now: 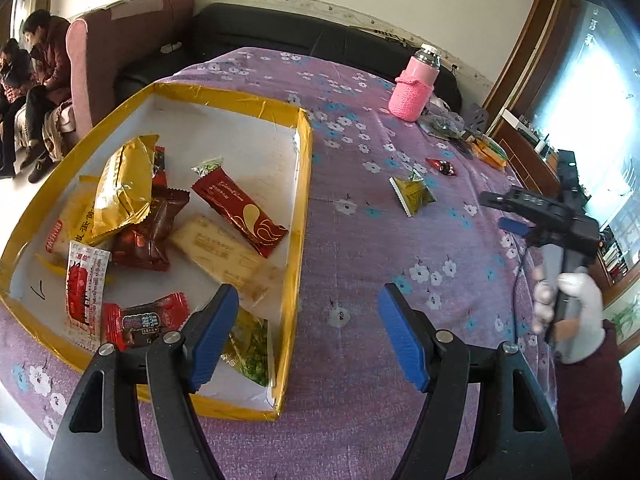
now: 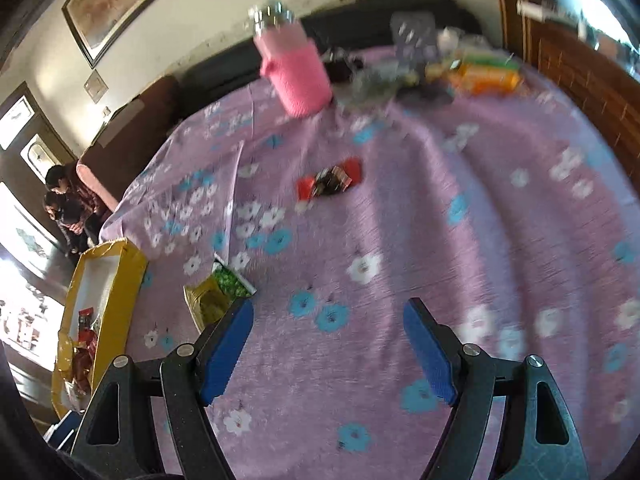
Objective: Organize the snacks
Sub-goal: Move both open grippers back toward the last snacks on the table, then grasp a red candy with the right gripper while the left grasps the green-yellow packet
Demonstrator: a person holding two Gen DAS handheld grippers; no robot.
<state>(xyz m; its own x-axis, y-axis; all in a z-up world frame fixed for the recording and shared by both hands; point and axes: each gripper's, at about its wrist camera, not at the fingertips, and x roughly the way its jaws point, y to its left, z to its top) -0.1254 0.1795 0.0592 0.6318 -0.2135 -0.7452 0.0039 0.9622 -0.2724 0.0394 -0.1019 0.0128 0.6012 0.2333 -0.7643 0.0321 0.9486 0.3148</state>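
A gold-edged white tray [image 1: 305,184] on the purple flowered tablecloth holds several wrapped snacks, among them a red wafer pack [image 1: 240,212] and a gold bag [image 1: 124,188]. My left gripper [image 1: 308,340] hovers open over the tray's near right corner, nothing between its blue pads. A green-gold triangular snack [image 1: 412,194] and a small red-black candy [image 1: 442,167] lie loose on the cloth. The right gripper [image 2: 328,354] is open and empty above the cloth. The green-gold snack [image 2: 216,294] lies just left of its left finger, the red-black candy [image 2: 330,182] farther ahead. The tray [image 2: 116,280] sits at the far left.
A pink knitted-sleeve bottle [image 1: 414,84] stands at the table's far side, beside an orange-green packet [image 2: 486,76] and dark clutter. A gloved hand [image 1: 572,312] holds the other gripper at the right. Two people [image 1: 32,92] sit on a sofa at the far left.
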